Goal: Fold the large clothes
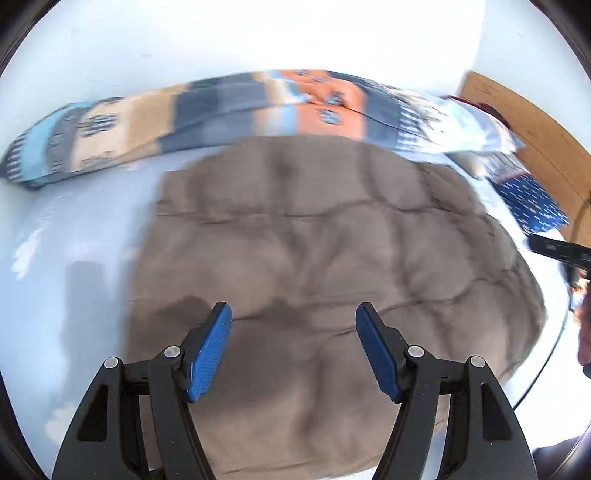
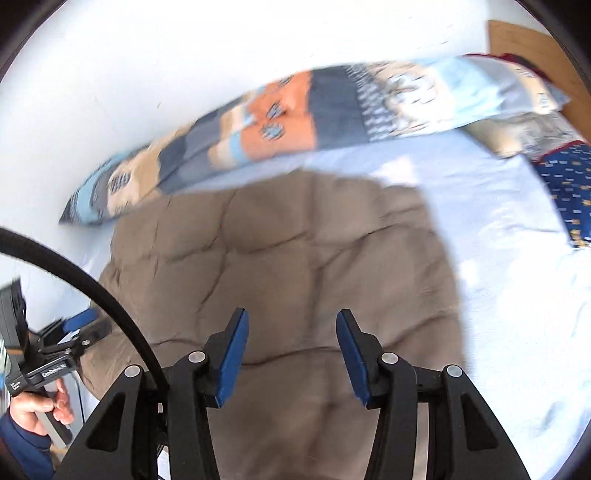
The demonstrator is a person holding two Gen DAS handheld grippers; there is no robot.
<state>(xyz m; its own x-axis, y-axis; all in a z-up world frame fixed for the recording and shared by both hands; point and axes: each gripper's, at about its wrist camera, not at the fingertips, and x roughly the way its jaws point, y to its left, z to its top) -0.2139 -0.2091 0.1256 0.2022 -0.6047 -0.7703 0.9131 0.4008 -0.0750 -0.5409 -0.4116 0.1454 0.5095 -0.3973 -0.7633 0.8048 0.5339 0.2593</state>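
A large grey-brown garment (image 1: pixel 314 251) lies spread and creased on a pale blue bed sheet (image 1: pixel 74 258); it also shows in the right wrist view (image 2: pixel 295 251). My left gripper (image 1: pixel 293 328) is open and empty, its blue pads above the garment's near part. My right gripper (image 2: pixel 291 339) is open and empty above the same garment's near part. The left gripper also appears at the left edge of the right wrist view (image 2: pixel 79 332), held in a hand. Both views are blurred by motion.
A long patchwork pillow (image 1: pixel 229 107) in blue, tan and orange lies along the white wall (image 1: pixel 258 33) at the far side; it also shows in the right wrist view (image 2: pixel 295 114). A dark blue patterned pillow (image 2: pixel 569 192) and a wooden headboard (image 1: pixel 535 125) are at the right.
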